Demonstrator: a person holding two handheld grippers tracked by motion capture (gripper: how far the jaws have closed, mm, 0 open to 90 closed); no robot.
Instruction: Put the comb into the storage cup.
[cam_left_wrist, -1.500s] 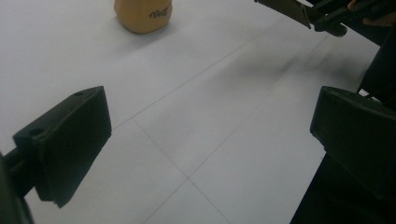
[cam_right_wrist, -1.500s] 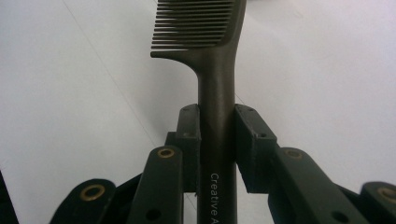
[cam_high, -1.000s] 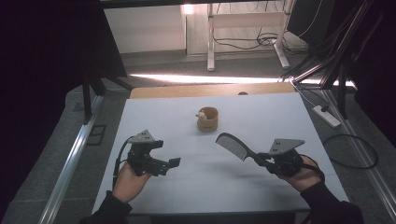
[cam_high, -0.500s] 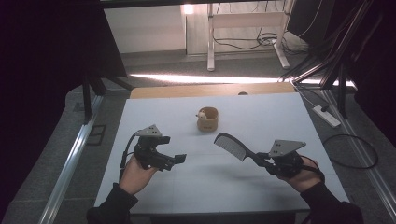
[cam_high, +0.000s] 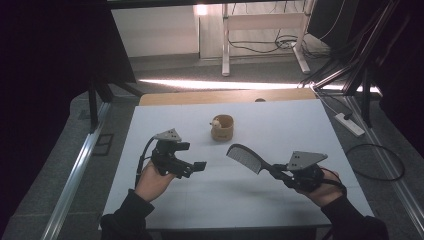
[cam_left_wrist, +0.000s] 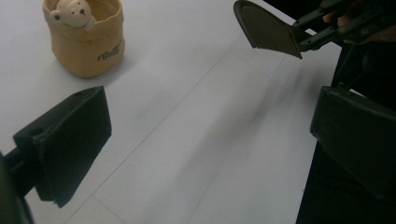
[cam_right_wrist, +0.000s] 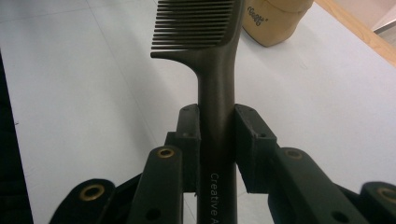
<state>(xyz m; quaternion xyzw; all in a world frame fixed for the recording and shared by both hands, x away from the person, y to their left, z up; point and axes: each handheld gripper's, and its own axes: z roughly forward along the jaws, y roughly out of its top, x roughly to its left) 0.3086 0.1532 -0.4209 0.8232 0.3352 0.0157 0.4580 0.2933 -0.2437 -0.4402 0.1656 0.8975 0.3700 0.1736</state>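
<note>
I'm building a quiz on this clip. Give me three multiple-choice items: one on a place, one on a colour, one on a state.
1. Where does the small cup stand?
A. on the white table, beyond both grippers
B. on the floor
C. between the left gripper's jaws

2. What colour is the comb?
A. white
B. red
C. dark, near black

3. How is the left gripper?
A. shut on the comb
B. open and holding nothing
C. shut on the cup

Answers:
1. A, the high view shows it on the table farther out than the hands.
2. C, teeth and handle look dark in the right gripper view.
3. B, its jaws stand wide apart over bare table, while the right gripper clamps the comb's handle.
</note>
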